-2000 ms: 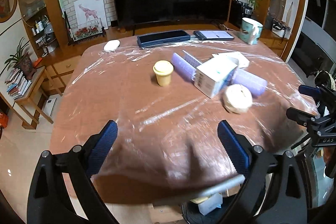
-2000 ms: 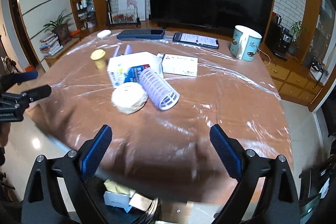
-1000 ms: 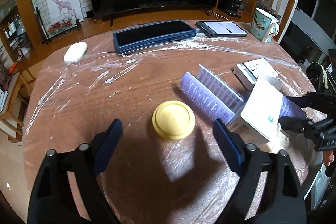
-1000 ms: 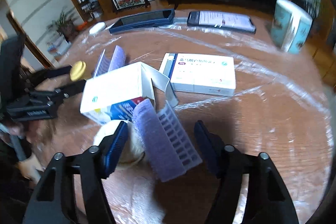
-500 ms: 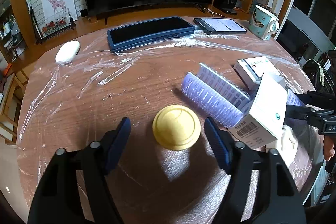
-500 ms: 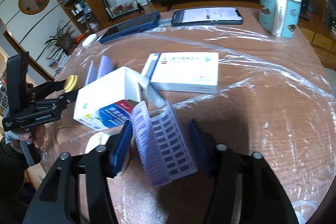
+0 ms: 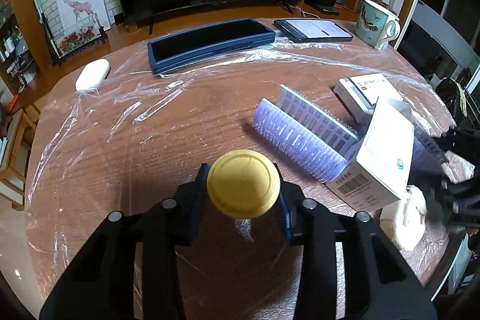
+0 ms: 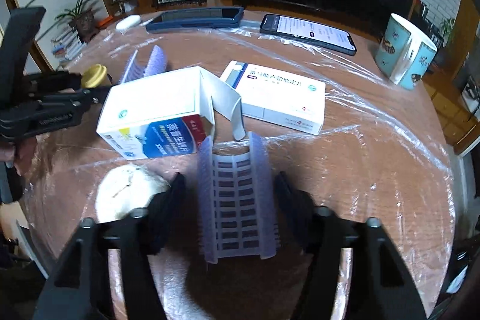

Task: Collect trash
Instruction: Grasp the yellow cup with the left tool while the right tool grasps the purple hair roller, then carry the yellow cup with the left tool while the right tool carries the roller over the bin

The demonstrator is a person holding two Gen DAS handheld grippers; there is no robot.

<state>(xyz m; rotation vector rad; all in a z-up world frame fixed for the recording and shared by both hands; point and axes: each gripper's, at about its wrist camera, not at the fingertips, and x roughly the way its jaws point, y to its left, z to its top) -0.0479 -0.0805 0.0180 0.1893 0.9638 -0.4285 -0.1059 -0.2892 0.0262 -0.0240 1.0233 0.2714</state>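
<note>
My left gripper [image 7: 243, 194] is shut on a small yellow-capped bottle [image 7: 243, 187]; it also shows in the right wrist view [image 8: 94, 75]. My right gripper [image 8: 229, 194] straddles a purple plastic tray [image 8: 237, 200], jaws close on both sides, with a gap still showing. An open white and blue carton [image 8: 156, 116] lies just beyond it, a crumpled white wad [image 8: 126, 194] to its left. A second purple tray [image 7: 300, 137] lies by the carton [image 7: 381, 161].
A sealed white medicine box [image 8: 282, 96], a phone [image 8: 309, 33], a dark blue case [image 7: 210, 44], a white mouse [image 7: 91, 74] and a teal mug [image 8: 405, 59] stand on the film-covered wooden table [image 7: 150, 140]. A TV stands behind.
My left gripper has closed in on the yellow bottle. My right gripper has moved forward and narrowed around the purple tray.
</note>
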